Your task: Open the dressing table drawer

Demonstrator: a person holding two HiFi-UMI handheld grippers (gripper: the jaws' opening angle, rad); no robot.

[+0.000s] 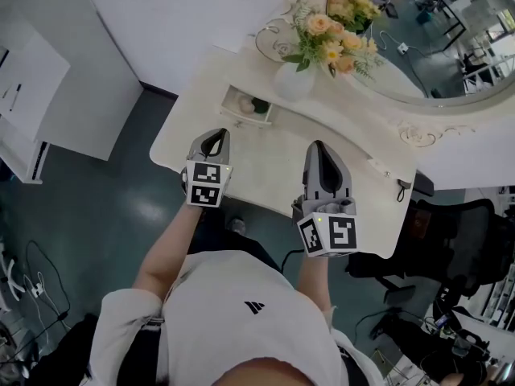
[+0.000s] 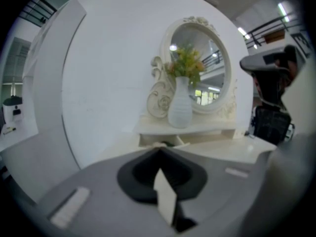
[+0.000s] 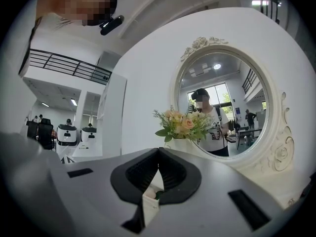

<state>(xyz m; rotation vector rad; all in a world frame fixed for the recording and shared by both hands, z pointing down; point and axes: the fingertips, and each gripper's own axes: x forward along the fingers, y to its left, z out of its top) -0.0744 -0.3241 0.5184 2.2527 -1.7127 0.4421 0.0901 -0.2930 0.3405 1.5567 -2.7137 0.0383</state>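
Note:
The cream dressing table [image 1: 265, 163] carries a small drawer [image 1: 246, 105] under its raised back shelf. That drawer stands pulled out, with small objects lying inside. My left gripper [image 1: 216, 133] hovers over the tabletop a short way in front of the drawer, its jaws shut on nothing. In the left gripper view the drawer [image 2: 160, 141] shows just beyond the closed tips of the left gripper [image 2: 159, 150]. My right gripper [image 1: 319, 145] is over the table's middle, to the right of the drawer, also shut and empty. The right gripper [image 3: 158, 150] faces the mirror [image 3: 222, 107].
A white vase of flowers [image 1: 294, 79] stands on the shelf right of the drawer, before the oval mirror [image 1: 434, 55]. A black chair [image 1: 451, 240] is at the table's right end. A white cabinet [image 1: 32, 95] stands to the left. Cables lie on the floor.

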